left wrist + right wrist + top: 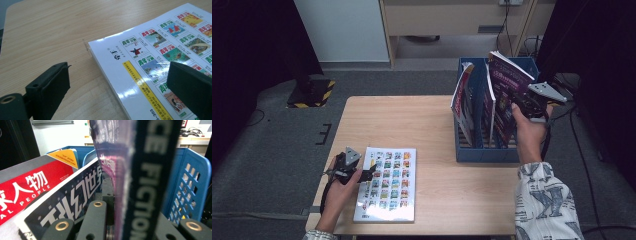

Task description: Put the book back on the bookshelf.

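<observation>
Nearest, the left tongs (368, 173) gape open over the edge of a white magazine (387, 184) lying flat on the counter (432, 130). Farther off, the right tongs (523, 107) clamp a purple magazine (507, 87), its lower part hidden inside the blue rack (487, 152).

Open tabletop (427, 125) left of rack (484, 152)
</observation>
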`<control>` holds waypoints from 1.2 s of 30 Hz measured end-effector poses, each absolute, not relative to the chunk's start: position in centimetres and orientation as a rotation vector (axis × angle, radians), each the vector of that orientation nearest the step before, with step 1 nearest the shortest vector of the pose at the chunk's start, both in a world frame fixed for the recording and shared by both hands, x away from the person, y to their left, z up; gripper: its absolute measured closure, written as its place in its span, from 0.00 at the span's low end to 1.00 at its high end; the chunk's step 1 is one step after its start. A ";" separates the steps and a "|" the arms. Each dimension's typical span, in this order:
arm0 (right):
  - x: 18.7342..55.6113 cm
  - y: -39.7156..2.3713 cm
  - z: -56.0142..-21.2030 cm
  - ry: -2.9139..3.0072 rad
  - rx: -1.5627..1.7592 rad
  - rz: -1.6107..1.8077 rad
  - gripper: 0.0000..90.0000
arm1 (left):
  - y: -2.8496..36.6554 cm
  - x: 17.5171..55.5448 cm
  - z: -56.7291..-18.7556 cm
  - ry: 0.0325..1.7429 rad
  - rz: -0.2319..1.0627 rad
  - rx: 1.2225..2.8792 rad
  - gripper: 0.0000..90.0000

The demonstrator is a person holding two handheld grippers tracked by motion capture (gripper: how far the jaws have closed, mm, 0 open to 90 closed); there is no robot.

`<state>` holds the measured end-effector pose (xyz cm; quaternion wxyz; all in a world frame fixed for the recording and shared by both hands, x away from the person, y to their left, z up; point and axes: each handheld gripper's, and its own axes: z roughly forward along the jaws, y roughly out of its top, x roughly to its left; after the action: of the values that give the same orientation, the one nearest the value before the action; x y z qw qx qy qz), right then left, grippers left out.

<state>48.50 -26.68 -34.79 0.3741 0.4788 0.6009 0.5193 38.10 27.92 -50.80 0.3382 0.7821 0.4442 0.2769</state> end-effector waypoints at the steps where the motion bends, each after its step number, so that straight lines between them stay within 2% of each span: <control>1: 48.7 -26.6 -34.8 1.536 1.227 1.328 0.93 | 27.9 38.1 -50.8 1.157 0.720 2.038 0.05; 15: 50.3 -26.0 -35.6 1.526 1.230 1.329 0.93 | 28.0 38.1 -50.8 1.161 0.719 2.037 0.05; 36: 50.4 -25.6 -36.6 1.527 1.205 1.329 0.93 | 28.0 38.1 -50.7 1.156 0.726 2.032 0.05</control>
<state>50.37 -25.59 -36.60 0.3826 0.4726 0.5989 0.5212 38.06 27.95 -50.72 0.3399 0.7807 0.4441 0.2787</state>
